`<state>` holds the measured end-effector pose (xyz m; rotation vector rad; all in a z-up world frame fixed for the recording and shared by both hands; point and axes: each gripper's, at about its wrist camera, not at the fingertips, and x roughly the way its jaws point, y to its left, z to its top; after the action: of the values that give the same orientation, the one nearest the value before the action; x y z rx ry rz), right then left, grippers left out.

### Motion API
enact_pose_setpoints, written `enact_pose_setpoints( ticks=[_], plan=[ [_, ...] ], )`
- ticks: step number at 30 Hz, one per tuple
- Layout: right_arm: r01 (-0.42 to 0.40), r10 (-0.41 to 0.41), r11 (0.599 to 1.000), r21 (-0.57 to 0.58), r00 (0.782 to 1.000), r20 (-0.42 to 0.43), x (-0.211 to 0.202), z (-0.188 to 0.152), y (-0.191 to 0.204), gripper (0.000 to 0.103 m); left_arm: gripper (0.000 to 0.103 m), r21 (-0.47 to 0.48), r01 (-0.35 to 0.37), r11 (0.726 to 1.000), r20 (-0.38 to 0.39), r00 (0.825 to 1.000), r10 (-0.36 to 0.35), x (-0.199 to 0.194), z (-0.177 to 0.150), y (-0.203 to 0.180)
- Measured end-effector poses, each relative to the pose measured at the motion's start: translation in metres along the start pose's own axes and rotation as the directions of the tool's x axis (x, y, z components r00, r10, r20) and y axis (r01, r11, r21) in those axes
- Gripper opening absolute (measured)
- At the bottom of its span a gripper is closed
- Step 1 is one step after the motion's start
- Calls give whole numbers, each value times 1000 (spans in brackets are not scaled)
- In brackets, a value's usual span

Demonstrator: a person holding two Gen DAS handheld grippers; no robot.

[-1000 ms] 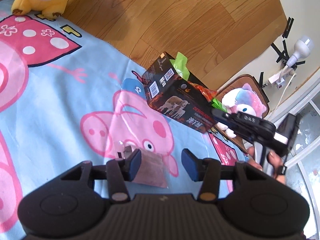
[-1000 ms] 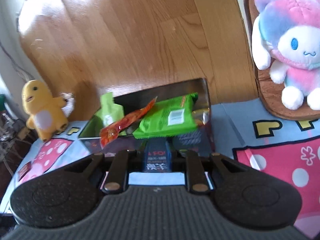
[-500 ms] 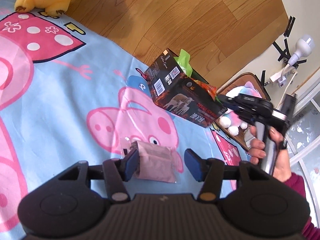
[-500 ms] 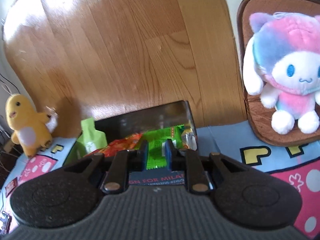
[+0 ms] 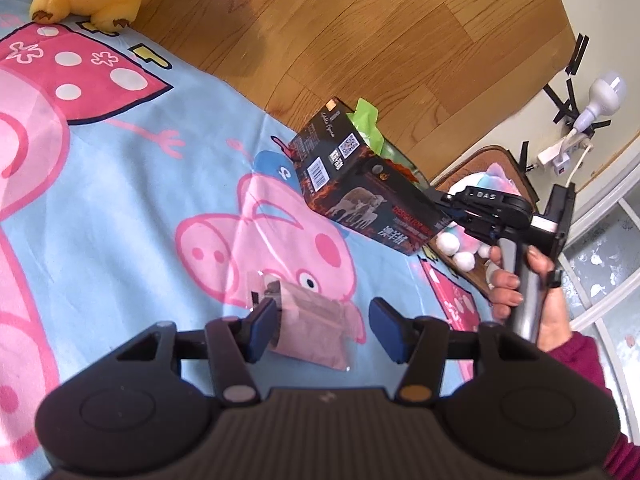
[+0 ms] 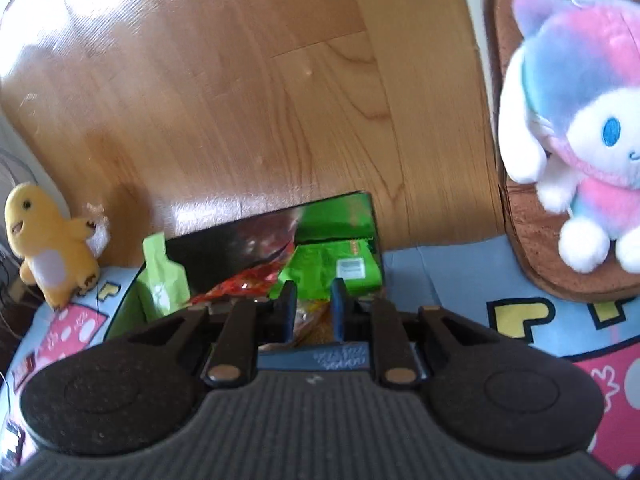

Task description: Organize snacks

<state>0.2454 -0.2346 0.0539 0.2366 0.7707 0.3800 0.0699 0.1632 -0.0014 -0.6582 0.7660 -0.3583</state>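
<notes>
While several snacks already sit in the box, we hover the left tool, spread wide, around the pink packet lying on the mat; our right tool, narrowed and empty, waits above the box.

A: Floor beyond the black box: wood planks, glossy, glare patches. Mat under the box: printed cloth, matt.

B: Box: printed cardboard, slight sheen. Green packet inside: shiny plastic film. Pouch on the mat: clear plastic. Both toys: fuzzy plush. Gripper body: ribbed matt black plastic.
</notes>
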Motion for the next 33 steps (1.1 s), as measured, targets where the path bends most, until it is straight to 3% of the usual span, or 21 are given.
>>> enact_pose_setpoints(
  ticks=[6,10,13,15,17,19,21,24,28,31,32,33],
  plan=[
    [-5,0,999,-49,993,-114,-15,-5,5,21,52,-8,12,1000,16,1000,-12,-7,0,1],
    [-14,10,999,-42,995,-102,-31,-11,1,22,52,-16,9,1000,17,1000,-9,-9,1,2],
    [-14,12,1000,-28,999,-49,-41,-11,-5,31,52,-16,8,1000,22,1000,-8,-11,1,0],
    [-3,5,1000,-25,997,73,-58,-18,-1,31,53,-7,4,1000,25,1000,-4,-13,-1,-2],
    [-65,78,993,-98,987,138,-76,-31,14,32,55,1,-3,1000,28,1000,3,-16,-3,-1],
    [-197,208,971,-136,975,73,-82,-52,31,44,55,0,-11,1000,28,1000,11,-19,-3,1],
    [-330,319,939,-100,942,-106,-66,-79,47,46,55,-6,-16,1000,26,1000,16,-20,-3,3],
    [-374,353,927,-30,897,-266,-39,-118,61,46,56,-23,-9,1000,11,1000,9,-18,-4,7],
    [-361,352,933,5,905,-239,-23,-131,62,46,55,-39,-11,999,-25,1000,10,-8,-4,11],
    [-405,418,908,106,876,-241,-13,-130,59,47,48,-76,23,997,-35,999,-25,0,-7,16],
    [-424,443,896,129,862,-247,-12,-132,62,48,41,-77,18,997,-32,999,-21,1,-7,16],
    [-423,443,897,129,865,-235,-14,-135,64,48,38,-78,9,997,-26,1000,-11,2,-8,16]
  ],
)
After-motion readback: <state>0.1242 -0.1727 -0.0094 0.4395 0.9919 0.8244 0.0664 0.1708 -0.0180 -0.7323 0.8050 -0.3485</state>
